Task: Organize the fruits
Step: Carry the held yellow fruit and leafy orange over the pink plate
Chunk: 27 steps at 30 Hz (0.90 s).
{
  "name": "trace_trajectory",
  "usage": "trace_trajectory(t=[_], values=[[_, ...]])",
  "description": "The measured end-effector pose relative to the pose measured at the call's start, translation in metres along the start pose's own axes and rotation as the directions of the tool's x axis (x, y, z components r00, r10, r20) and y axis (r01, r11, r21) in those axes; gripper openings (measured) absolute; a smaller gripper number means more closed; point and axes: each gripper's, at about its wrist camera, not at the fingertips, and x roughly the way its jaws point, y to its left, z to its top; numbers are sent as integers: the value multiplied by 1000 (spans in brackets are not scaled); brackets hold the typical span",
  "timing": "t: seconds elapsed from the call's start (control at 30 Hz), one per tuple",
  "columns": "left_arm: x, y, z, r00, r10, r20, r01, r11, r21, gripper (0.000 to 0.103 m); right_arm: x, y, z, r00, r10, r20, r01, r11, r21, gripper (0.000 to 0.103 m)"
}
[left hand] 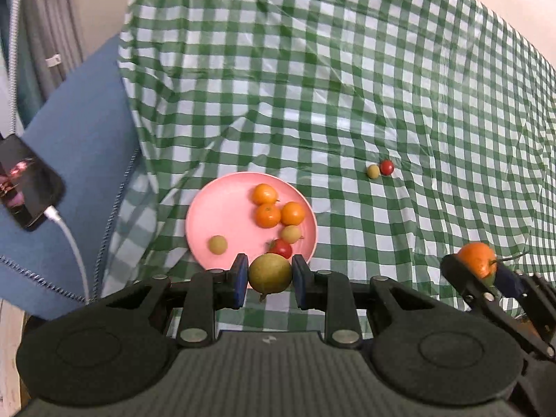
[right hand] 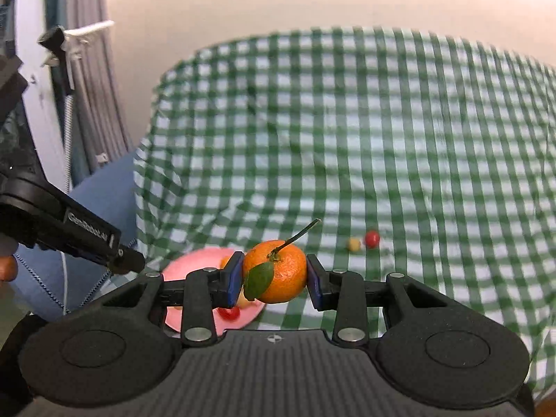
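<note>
Fruits were split between your two grippers, a pink plate (left hand: 222, 208) and the bare checked tablecloth (left hand: 347, 69). Your left gripper (left hand: 270, 276) had its jaws closed on a yellow-green round fruit (left hand: 270, 272), held just at the plate's near rim. Your right gripper (right hand: 274, 272) had its jaws clamped on a tangerine (right hand: 278, 271) with a green leaf and a long stem, raised above the cloth to the right of the plate. On the plate lay three tangerines (left hand: 274, 208) clustered toward its right side, two small yellow-green fruits (left hand: 218, 244), one near the left rim, and a cherry tomato (left hand: 281, 248) near the front rim. Farther right on the cloth, well apart from the plate, a small yellow fruit (left hand: 373, 171) touched another cherry tomato (left hand: 386, 166). A phone (left hand: 27, 187) on a charging cable lay beyond the cloth's left edge.
</note>
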Motion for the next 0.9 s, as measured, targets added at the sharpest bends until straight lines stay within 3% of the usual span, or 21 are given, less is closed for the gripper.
trace_trajectory(t=[0.9], values=[[-85,20,-43,991,-5,136,12,999,-45,30,-74,21,2,989,37,143,-19,992,-122,39]])
